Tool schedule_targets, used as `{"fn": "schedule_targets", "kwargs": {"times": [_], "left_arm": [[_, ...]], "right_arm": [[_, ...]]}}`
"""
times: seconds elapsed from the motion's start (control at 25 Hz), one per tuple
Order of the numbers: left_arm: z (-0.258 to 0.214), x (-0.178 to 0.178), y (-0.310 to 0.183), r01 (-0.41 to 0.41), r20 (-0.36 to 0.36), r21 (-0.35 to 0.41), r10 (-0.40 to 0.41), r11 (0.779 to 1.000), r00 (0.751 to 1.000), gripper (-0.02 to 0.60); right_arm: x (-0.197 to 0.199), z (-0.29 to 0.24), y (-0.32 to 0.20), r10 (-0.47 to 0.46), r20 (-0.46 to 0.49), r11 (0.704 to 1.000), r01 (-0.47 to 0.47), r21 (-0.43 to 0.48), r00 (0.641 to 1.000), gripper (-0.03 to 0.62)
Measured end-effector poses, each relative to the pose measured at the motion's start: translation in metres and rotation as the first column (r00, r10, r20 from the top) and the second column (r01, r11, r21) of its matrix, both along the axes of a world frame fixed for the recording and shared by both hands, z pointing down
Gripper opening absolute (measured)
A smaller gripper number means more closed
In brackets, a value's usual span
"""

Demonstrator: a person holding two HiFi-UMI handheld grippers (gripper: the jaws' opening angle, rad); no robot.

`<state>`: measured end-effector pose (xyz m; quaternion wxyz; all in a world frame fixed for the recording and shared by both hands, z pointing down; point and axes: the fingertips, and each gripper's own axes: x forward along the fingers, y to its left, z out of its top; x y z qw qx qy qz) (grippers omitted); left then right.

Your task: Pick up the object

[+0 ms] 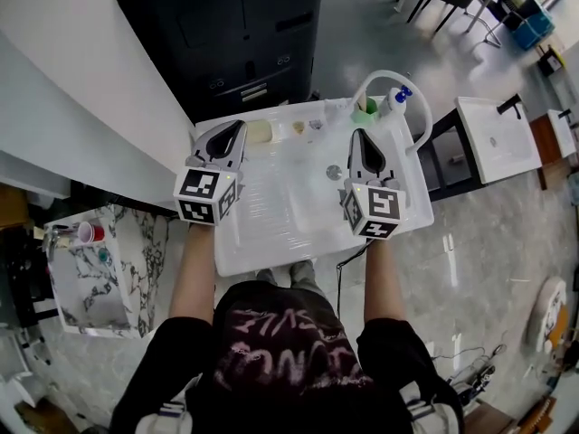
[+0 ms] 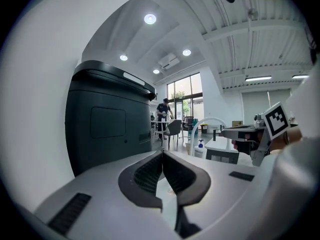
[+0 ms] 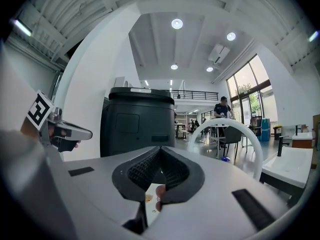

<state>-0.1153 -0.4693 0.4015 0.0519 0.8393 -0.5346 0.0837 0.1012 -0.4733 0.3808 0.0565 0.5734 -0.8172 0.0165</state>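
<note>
Over the white sink [image 1: 271, 233], you hold left gripper [image 1: 237, 129] and right gripper [image 1: 358, 138], both clenched empty; far black cabinet [image 1: 235, 34], grey floor [image 1: 488, 233].

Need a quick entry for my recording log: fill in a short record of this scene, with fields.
surface: white sink unit
left gripper: jaws together, empty, above the unit's left side
right gripper: jaws together, empty, above its right side
faucet: white arch, back right
back rim: green cup, blue-capped bottle
behind: black cabinet

The faucet [image 1: 391, 73] rises behind the sink [image 1: 271, 242], before the cabinet [image 1: 226, 34].
</note>
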Motion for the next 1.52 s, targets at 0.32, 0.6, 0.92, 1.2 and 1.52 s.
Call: {"fn": "schedule_targets", "kwargs": {"times": [0.32, 0.6, 0.92, 1.2, 1.52], "left_arm": [[0.017, 0.012, -0.025, 0.008, 0.014, -0.034, -0.008, 0.999, 1.0, 0.017], [0.042, 0.017, -0.038, 0.01, 0.024, -0.082, -0.008, 0.997, 1.0, 0.017], [0.084, 0.022, -0.049, 0.012, 0.041, -0.162, -0.005, 0.987, 0.999, 0.017], [0.118, 0.031, -0.056, 0.003, 0.053, -0.221, 0.009, 0.975, 0.999, 0.017], [0.16, 0.044, -0.065, -0.034, 0.139, -0.314, 0.081, 0.949, 0.987, 0.025]], "right_arm": [[0.006, 0.015, -0.026, -0.019, 0.014, 1.0, 0.02, -0.024, 1.0, 0.014], [0.004, 0.035, -0.04, -0.032, 0.019, 0.998, 0.033, -0.061, 0.999, 0.014], [0.004, 0.06, -0.053, -0.04, 0.016, 0.993, 0.041, -0.11, 0.999, 0.014], [0.008, 0.084, -0.061, -0.041, 0.023, 0.988, 0.044, -0.149, 0.999, 0.014], [0.013, 0.096, -0.069, -0.043, 0.024, 0.984, 0.046, -0.173, 0.999, 0.014]]}}
